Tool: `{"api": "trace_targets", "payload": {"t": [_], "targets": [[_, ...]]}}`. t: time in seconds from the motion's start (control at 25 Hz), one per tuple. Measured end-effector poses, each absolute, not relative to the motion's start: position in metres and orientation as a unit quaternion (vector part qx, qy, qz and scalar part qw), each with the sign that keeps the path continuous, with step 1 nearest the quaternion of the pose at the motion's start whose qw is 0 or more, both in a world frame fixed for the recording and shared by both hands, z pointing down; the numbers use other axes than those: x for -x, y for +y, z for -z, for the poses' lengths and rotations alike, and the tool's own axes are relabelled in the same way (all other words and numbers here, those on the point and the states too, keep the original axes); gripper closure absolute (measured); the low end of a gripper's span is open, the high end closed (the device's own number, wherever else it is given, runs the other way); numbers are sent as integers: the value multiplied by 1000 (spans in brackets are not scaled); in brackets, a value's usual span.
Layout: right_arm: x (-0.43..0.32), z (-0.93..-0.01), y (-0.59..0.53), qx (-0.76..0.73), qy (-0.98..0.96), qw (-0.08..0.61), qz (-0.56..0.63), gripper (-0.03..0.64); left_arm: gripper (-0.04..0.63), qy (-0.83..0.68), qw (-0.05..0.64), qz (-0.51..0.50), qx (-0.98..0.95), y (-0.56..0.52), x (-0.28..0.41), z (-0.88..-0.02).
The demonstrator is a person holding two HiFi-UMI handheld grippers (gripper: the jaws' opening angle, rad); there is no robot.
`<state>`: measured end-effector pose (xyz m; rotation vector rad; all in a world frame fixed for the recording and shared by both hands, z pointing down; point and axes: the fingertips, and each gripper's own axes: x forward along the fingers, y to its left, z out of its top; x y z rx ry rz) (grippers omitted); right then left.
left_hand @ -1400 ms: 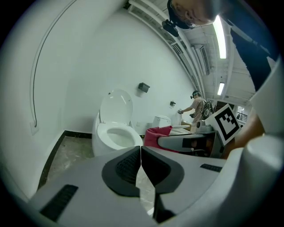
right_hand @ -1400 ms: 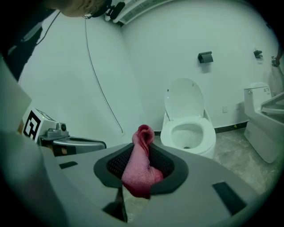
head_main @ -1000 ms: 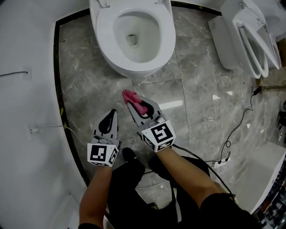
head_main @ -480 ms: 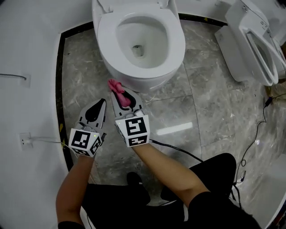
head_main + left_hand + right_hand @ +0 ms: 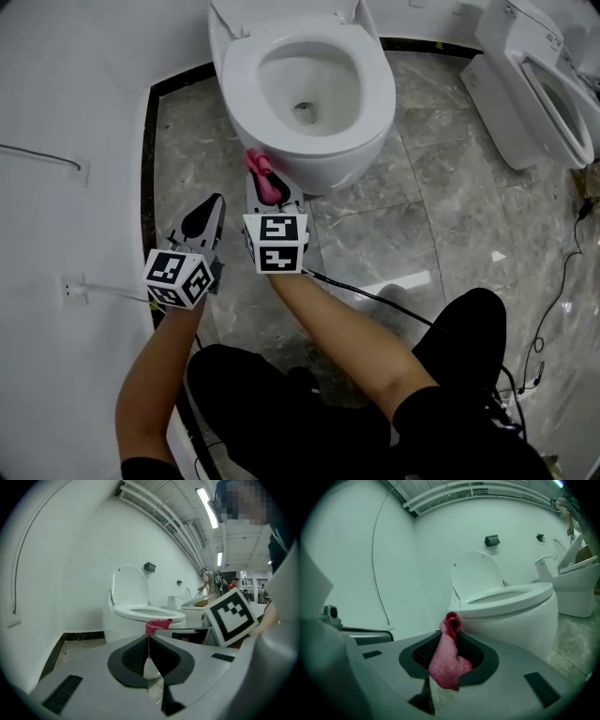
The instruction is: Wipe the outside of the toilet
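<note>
Presently, right gripper (image 5: 266, 192) clamped the pink cloth (image 5: 260, 169) just beside the toilet (image 5: 323, 169) bowl's near-left outside. Left gripper (image 5: 212, 204) was closed and empty. Risk: little cloth protruded, so bare jaws might scrape porcelain.

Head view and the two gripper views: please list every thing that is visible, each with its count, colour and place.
toilet: one, white, top centre, lid up, seat down
second toilet: one, white, top right
cloth: one, pink, close to the first toilet's bowl
floor: grey marble tiles
wall: white, left
cable: one, black, on the floor
left gripper: grey, jaws together, empty
right gripper: grey, jaws shut on the cloth
arms: two, bare, bottom
</note>
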<state>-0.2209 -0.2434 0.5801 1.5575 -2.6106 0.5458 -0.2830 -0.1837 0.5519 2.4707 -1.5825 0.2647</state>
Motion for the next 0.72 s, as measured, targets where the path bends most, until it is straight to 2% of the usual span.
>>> {"api": "trace_targets", "payload": {"t": [0.2,0.72], "targets": [[223,-586,-258,-517,-829,43,-209,500,578,-503,77,-105,-854,-181,264,-538],[185,-582,-250,-519,-826,61,-210,503,578,-493,104,-95,-858,-200,244,-540]]}}
